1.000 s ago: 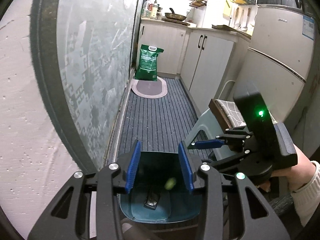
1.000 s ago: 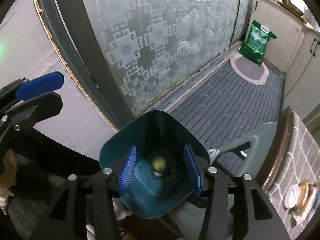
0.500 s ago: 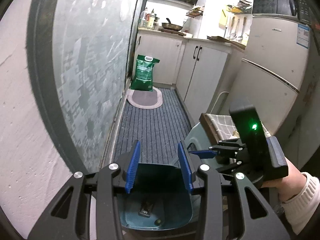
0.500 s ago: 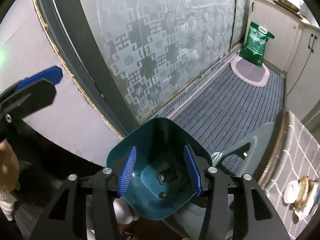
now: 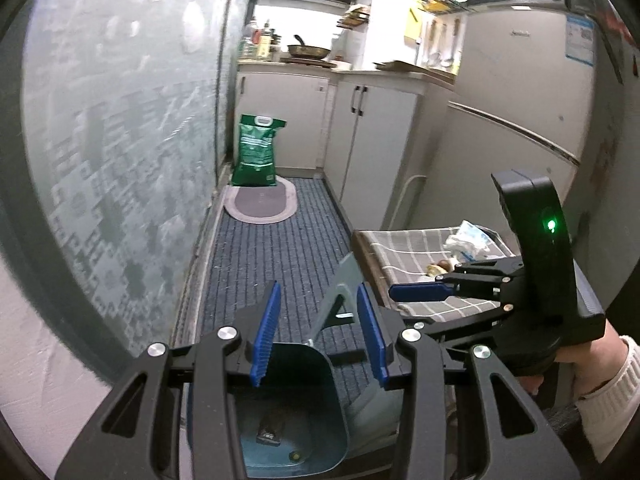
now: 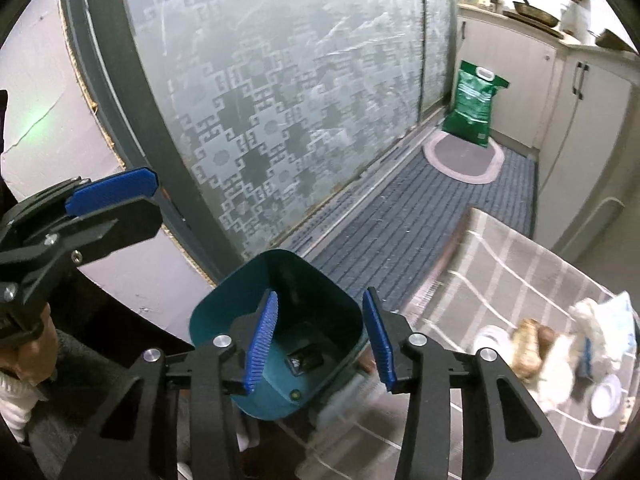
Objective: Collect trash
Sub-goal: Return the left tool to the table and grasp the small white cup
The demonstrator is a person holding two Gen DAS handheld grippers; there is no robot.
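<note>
A teal bin [image 5: 316, 396] [image 6: 304, 276] stands on the floor below both grippers. A dark wrapper [image 5: 270, 432] [image 6: 304, 360] and a small green ball [image 5: 295, 456] [image 6: 295, 394] lie on its bottom. My left gripper [image 5: 319, 300] [image 6: 120, 196] hangs over the bin's rim, jaws apart and empty. To its right my right gripper [image 6: 320, 300] [image 5: 404, 292] is also above the bin; its jaws are closing with nothing between them. On the checked tablecloth [image 5: 404, 248] [image 6: 500, 264] lie crumpled white wrappers [image 5: 468, 240] [image 6: 600, 328] and brown scraps [image 5: 438, 268] [image 6: 528, 344].
A grey plastic stool [image 5: 340, 292] stands between bin and table. The frosted glass door [image 5: 120, 160] lines the left side. Further back are an oval mat [image 5: 260, 204], a green bag [image 5: 256, 152], white cabinets [image 5: 372, 140] and a fridge [image 5: 520, 100]. Small white lids [image 6: 606, 394] sit on the cloth.
The green ball, in mid-air over the bin a second ago, now rests on its bottom. Both grippers have risen and swung right, bringing the table into view. The right jaws have narrowed.
</note>
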